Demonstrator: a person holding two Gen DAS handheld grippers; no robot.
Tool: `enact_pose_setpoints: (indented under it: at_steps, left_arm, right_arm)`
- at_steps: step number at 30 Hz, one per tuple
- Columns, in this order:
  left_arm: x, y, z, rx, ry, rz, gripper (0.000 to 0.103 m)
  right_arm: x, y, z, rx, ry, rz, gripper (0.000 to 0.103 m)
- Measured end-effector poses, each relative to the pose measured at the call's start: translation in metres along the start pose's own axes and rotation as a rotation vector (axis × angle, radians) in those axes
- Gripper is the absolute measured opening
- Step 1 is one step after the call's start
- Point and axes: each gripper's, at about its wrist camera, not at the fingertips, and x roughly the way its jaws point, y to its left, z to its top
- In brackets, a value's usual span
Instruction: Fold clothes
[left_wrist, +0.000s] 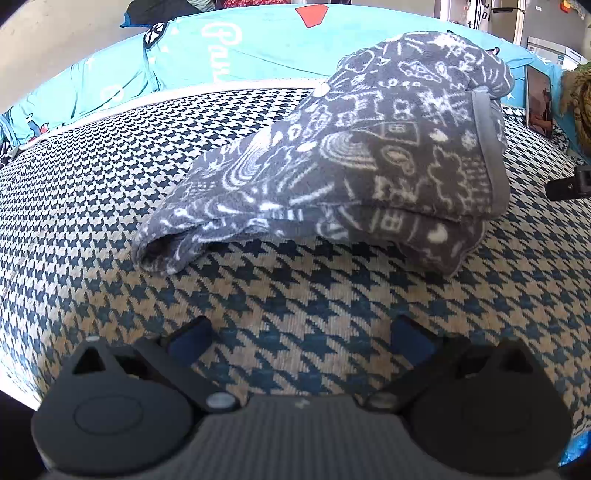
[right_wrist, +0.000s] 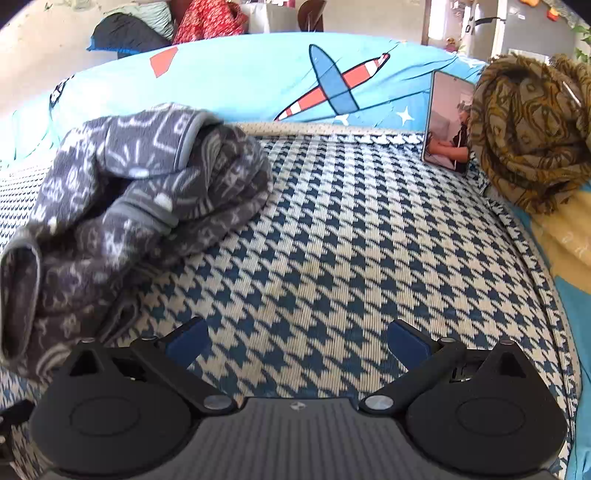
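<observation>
We see the blue-and-cream houndstooth blanket (left_wrist: 110, 177) spread over most of both views, a flat knitted surface that carries everything else. Behind it runs a turquoise bedsheet (right_wrist: 240, 81) printed with a red-and-white striped aeroplane and white stars; from the left wrist we see white script lettering on the same cloth. The task's thing, a grey fleece garment (left_wrist: 369, 147) with a white doodle print, lies bunched in a loose heap on the blanket: it sits ahead and to the right of the left gripper (left_wrist: 303, 341), with one rolled end pointing toward the camera, and in the right wrist view it lies at the left of the frame, its nearest folds just beside the right gripper (right_wrist: 297, 341). We cannot tell whether those folds touch the gripper's body. At the far right a crumpled brown-and-gold patterned cloth (right_wrist: 532, 133) sits at the blanket's edge, above a yellow fabric (right_wrist: 569, 240). A phone (right_wrist: 448, 122) stands upright just beside that brown cloth, its screen lit. Both grippers hover low over bare houndstooth, each with its blue-padded fingers (right_wrist: 188, 343) spread wide and nothing between them. Neither one grips the garment.
</observation>
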Motion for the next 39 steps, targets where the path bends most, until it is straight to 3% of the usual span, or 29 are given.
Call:
enact_pose_setpoints:
  at_steps: [5,16,21,27,35,39]
  left_arm:
    - [0.013,-0.016,0.021,0.004,-0.022,0.003,0.103]
    - [0.059,-0.045,0.083,-0.034,-0.029,0.058,0.103]
    - [0.083,-0.042,0.113,-0.075,-0.002,0.071,0.103]
    - [0.106,-0.027,0.145,-0.048,0.012,0.101,0.103]
    - [0.126,0.003,0.175,-0.024,-0.005,0.17,0.103]
    - [0.119,0.023,0.161,-0.052,-0.024,0.199,0.103]
  right_arm:
    - [0.003,-0.003,0.01,0.043,-0.026,0.01,0.103]
    - [0.022,-0.015,0.049,0.149,-0.106,-0.128,0.103]
    - [0.042,-0.022,0.069,0.229,-0.117,-0.2,0.103]
    - [0.081,-0.016,0.086,0.203,-0.102,-0.313,0.103]
    - [0.109,-0.001,0.096,0.288,-0.12,-0.244,0.103]
    - [0.117,0.015,0.094,0.288,-0.097,-0.167,0.103]
